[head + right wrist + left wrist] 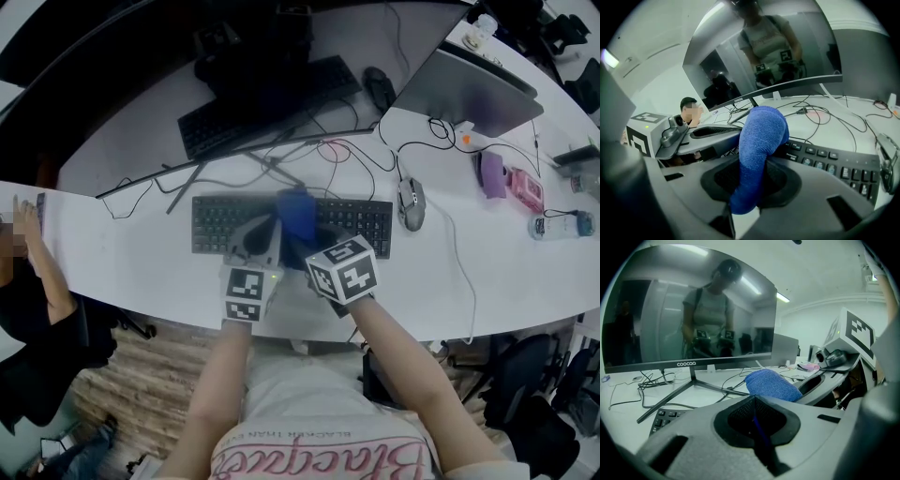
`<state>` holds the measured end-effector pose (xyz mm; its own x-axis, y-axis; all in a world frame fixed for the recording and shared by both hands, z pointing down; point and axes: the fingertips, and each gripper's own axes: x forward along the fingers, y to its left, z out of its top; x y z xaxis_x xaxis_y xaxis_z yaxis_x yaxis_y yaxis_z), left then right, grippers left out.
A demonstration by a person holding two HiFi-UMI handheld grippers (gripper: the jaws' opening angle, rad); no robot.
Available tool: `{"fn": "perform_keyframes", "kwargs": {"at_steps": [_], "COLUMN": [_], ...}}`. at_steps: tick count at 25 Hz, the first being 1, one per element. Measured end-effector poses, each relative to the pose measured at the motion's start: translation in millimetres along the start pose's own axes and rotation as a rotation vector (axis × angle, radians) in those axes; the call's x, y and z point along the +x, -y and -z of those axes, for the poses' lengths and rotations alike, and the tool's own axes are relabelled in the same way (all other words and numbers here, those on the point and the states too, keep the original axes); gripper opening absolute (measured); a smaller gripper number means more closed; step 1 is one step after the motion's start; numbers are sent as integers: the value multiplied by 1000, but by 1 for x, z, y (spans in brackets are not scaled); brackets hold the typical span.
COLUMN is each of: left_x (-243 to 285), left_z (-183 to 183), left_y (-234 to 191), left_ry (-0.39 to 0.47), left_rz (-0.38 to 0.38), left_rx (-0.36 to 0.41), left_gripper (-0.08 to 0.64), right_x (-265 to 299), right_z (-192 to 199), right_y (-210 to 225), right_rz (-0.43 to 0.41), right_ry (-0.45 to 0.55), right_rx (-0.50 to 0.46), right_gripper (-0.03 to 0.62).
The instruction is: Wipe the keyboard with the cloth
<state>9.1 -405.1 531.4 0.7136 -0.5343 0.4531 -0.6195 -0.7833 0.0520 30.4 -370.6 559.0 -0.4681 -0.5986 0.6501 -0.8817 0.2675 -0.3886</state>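
White curved desk (141, 253), office, crowded top. Right gripper (751, 180) is clamped on the blue cloth (761, 136); the cloth bunches up out of the jaws and droops forward onto the black keyboard (220, 225), roughly mid-board. That looks like the grip for dragging it across the keys. Left gripper (754, 401) has its jaws pressed together just beside the cloth. A thin blue sliver shows in the seam; I can't tell whether it is a cloth edge. It sits over the keyboard's left-centre, probably steadying.

- Mouse (411, 203) is just off the keyboard's right end.
- Loose cables (328, 155) run behind it and could snag a far stroke.
- Monitor (689, 310) stand legs are behind that.
- Second keyboard (262, 103) and laptop (464, 89) are farther back.
- Another person (28, 281) is at the left edge, well apart.
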Motion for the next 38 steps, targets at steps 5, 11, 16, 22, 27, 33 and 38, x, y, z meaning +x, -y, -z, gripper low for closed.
{"fn": "perform_keyframes", "kwargs": {"at_steps": [5, 11, 16, 22, 27, 33, 38], "left_x": [11, 23, 31, 44, 53, 62, 66], "left_z": [-1, -4, -8, -12, -16, -19, -24], "left_y": [19, 43, 60, 82, 98, 117, 129], "left_ry": [-1, -4, -3, -5, -2, -6, 6], "left_rz": [10, 25, 39, 58, 73, 88, 100], "left_rx": [13, 18, 27, 39, 50, 57, 63], "left_gripper": [5, 5, 5, 5, 5, 5, 5], "right_x": [-16, -36, -51, -69, -85, -101, -117], "right_z": [6, 14, 20, 27, 33, 40, 45], "right_y": [16, 37, 53, 73, 89, 105, 120], "right_rz": [10, 32, 49, 74, 85, 101, 127], "right_ry": [5, 11, 17, 14, 20, 16, 16], "right_rx": [-1, 11, 17, 0, 14, 6, 12], "right_gripper": [98, 98, 98, 98, 98, 98, 98]}}
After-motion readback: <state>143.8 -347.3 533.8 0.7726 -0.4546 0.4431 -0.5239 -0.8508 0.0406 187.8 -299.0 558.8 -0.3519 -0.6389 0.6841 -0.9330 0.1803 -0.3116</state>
